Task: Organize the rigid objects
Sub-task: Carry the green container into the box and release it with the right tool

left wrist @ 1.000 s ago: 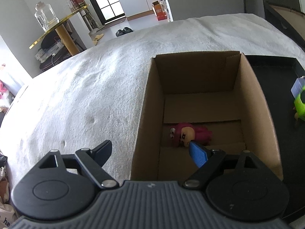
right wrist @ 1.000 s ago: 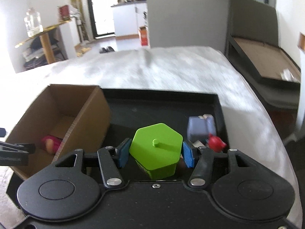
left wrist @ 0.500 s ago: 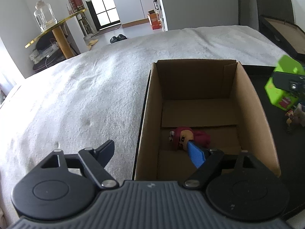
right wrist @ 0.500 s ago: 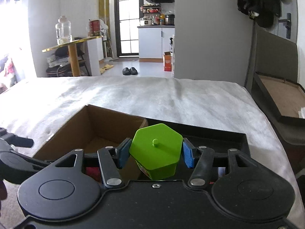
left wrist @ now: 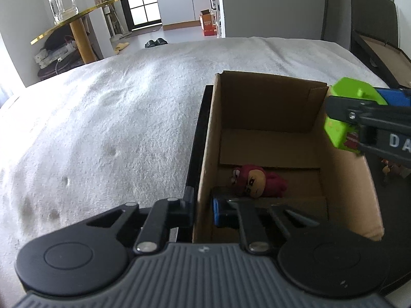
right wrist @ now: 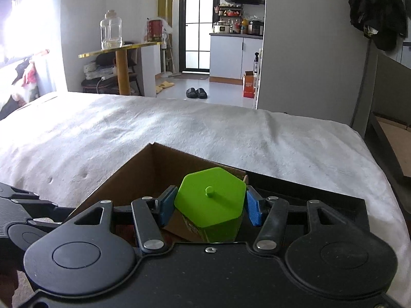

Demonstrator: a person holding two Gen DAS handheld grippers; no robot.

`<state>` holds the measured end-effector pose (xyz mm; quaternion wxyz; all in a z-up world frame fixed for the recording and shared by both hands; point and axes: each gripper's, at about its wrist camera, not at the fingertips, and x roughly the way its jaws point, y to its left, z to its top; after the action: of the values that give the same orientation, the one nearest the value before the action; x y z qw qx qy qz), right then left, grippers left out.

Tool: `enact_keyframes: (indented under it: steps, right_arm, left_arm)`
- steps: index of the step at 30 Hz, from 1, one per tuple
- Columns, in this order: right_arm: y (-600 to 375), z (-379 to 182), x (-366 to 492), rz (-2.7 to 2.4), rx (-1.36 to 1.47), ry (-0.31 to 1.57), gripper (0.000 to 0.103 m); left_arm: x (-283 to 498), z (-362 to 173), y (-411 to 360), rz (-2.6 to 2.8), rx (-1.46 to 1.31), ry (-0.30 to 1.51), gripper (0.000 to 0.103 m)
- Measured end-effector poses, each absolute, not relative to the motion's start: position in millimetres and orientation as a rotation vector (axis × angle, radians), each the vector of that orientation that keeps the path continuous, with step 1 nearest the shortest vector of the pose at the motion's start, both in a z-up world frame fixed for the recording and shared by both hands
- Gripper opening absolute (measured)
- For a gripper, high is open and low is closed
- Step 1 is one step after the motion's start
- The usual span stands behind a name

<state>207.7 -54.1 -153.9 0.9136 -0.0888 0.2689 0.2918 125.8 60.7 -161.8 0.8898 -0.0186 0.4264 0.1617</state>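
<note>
while the left gripper (left wrist: 201,209) pinches the box wall (left wrist: 205,154), the right gripper (right wrist: 209,206) clamps the green container (right wrist: 209,200).

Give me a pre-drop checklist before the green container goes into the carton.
1. Right gripper clamped on the green container: ok.
2. Left gripper steadying the carton: ok; its jaws have just closed on the left wall.
3. Container fully over the opening: cannot tell; it hangs by the far right corner.
4. Bare floor left beside the pink doll: ok.
</note>
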Motion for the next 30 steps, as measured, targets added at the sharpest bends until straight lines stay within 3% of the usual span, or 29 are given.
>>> enact_keyframes:
  steps: [13, 19, 30]
  right_arm:
    - [-22, -156, 213, 0.675, -0.153, 0.564, 0.055]
    - [-21, -152, 209, 0.699, -0.156, 0.555, 0.068]
    - [-73, -142, 211, 0.64, -0.074, 0.614, 0.068]
  left_arm:
    - [124, -160, 63, 0.328, -0.047, 0.881, 0.012]
    - [126, -159, 62, 0.344, -0.045, 0.887, 0.012]
    - [130, -155, 52, 0.389, -0.011, 0.901, 0.014]
